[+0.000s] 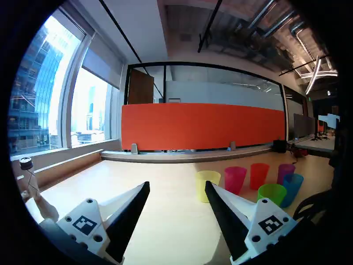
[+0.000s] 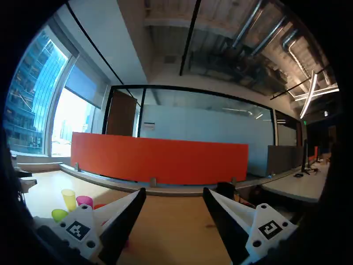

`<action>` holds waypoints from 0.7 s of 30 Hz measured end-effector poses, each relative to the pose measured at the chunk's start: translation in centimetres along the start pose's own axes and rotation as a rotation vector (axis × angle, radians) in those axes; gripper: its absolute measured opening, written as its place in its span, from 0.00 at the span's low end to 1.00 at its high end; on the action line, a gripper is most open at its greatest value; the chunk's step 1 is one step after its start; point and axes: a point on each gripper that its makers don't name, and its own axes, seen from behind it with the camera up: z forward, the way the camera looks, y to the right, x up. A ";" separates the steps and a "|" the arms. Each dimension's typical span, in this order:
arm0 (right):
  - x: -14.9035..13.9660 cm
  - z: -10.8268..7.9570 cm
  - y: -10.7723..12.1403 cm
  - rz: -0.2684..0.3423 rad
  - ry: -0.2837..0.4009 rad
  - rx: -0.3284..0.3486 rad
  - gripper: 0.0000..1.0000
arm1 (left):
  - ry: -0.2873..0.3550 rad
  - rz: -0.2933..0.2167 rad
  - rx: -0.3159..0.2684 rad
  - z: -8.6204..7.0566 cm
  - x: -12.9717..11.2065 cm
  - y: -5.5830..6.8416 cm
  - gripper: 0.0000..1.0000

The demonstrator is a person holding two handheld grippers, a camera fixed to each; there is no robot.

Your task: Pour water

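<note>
- Bottle: clear with a dark cap, upright at the far left edge of the left gripper view, near the window. Its lower body runs into the blurred rim, so the base and any water level cannot be made out.
- Cups: six plastic ones clustered on the table, right of centre and well apart from the bottle. They are a yellow cup, pink cup, red cup, purple cup, blue cup and green cup. The green one overlaps the blue one in front. Contents are not visible.
- Left gripper: fingers spread wide with nothing between them, raised over the table. One fingertip covers part of the yellow cup's lower side.
- Right gripper: fingers spread wide, holding nothing. In the right gripper view the yellow, pink and green cups sit low at left, partly hidden behind one finger.
- Orange partition: runs along the far edge of the table.
</note>
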 end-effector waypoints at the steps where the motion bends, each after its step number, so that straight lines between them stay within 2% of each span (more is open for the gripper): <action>1: -0.1 0.0 0.1 0.002 0.002 0.003 1.00 | 0.000 0.000 0.000 0.0 0.0 0.0 0.93; 12: -2.4 0.7 -0.1 0.056 -0.007 0.035 1.00 | 0.000 0.001 0.000 0.1 0.0 0.0 0.93; 21: -5.8 0.9 -0.4 0.058 -0.037 0.040 1.00 | 0.000 0.001 0.000 0.0 0.0 0.1 0.93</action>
